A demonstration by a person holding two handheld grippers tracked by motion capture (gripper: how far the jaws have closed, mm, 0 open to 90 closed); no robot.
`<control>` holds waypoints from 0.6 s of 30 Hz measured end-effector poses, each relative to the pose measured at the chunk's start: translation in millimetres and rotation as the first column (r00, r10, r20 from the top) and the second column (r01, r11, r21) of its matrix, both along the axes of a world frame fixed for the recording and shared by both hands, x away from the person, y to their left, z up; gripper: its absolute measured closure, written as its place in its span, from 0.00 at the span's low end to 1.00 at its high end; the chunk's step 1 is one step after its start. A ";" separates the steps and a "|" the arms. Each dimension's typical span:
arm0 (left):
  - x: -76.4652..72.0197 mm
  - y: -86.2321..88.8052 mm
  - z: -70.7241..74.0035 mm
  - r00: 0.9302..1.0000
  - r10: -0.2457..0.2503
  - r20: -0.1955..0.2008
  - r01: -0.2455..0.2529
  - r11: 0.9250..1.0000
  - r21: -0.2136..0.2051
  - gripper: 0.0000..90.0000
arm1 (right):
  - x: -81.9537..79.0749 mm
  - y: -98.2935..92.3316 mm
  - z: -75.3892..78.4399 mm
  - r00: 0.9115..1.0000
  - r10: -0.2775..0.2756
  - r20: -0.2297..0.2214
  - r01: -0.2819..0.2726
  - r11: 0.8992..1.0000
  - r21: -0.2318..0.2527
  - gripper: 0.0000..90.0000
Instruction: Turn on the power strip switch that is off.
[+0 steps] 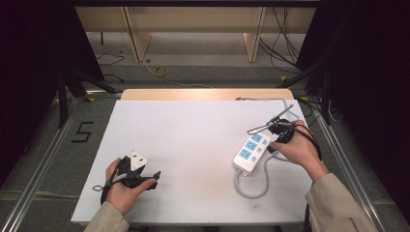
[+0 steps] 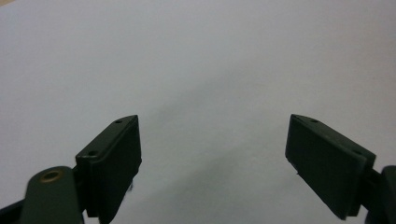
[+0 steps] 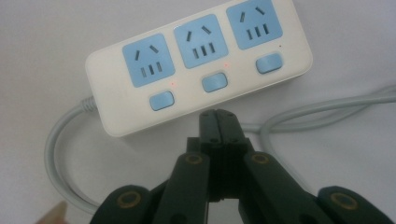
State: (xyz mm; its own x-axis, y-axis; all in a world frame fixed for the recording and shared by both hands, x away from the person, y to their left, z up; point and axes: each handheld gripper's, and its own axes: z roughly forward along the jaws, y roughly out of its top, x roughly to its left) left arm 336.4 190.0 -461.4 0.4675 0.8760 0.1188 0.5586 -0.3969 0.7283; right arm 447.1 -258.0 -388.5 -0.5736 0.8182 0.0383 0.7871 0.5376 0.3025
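A white power strip point(image 1: 250, 149) with three blue sockets and blue switches lies on the right side of the white table. Its grey cable point(image 1: 251, 189) loops toward the front. In the right gripper view the power strip point(image 3: 196, 60) lies just beyond my right gripper point(image 3: 217, 114), whose jaws are shut together with nothing between them, tips close to the middle switch point(image 3: 214, 82). In the high view my right gripper point(image 1: 280, 133) sits at the strip's right side. My left gripper point(image 1: 155, 175) rests near the front left, jaws wide open over bare table point(image 2: 205, 70).
The white table sheet point(image 1: 193, 140) has bare room in the middle and back. Metal rails point(image 1: 43, 159) run along both sides. Wooden furniture legs and loose cables point(image 1: 159, 71) lie on the floor beyond the table's far edge.
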 end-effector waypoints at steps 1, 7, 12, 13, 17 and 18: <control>0.0 0.1 0.0 1.000 0.001 0.001 -0.001 1.000 0.000 0.20 | 0.8 0.0 0.1 1.000 -0.004 -0.001 0.004 1.000 -0.001 1.00; -0.1 0.3 0.1 1.000 0.001 0.001 -0.001 1.000 0.001 0.20 | 4.9 0.6 1.3 1.000 -0.013 0.001 0.013 1.000 -0.001 1.00; -0.1 0.4 -0.1 1.000 0.002 0.002 -0.002 1.000 0.002 0.20 | 7.6 0.2 1.7 1.000 -0.017 0.001 0.017 1.000 -0.010 1.00; 0.0 0.4 0.0 1.000 0.001 0.001 -0.001 1.000 0.002 0.20 | 7.9 0.2 1.8 1.000 -0.018 0.002 0.018 1.000 -0.012 1.00; -0.1 0.3 0.1 1.000 0.001 0.002 -0.001 1.000 0.003 0.20 | 9.6 0.4 2.3 1.000 -0.020 0.006 0.020 1.000 -0.015 1.00; -0.1 0.3 0.1 1.000 0.001 0.002 -0.001 1.000 0.003 0.20 | 10.2 0.5 2.6 1.000 -0.022 0.006 0.022 1.000 -0.015 1.00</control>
State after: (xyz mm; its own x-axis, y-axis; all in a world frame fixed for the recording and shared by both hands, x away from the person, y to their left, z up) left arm 336.4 190.3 -461.3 0.4659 0.8763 0.1226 0.5574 -0.3983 0.7285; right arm 457.3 -257.5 -385.9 -0.5556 0.8311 0.0224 0.7971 0.5248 0.2986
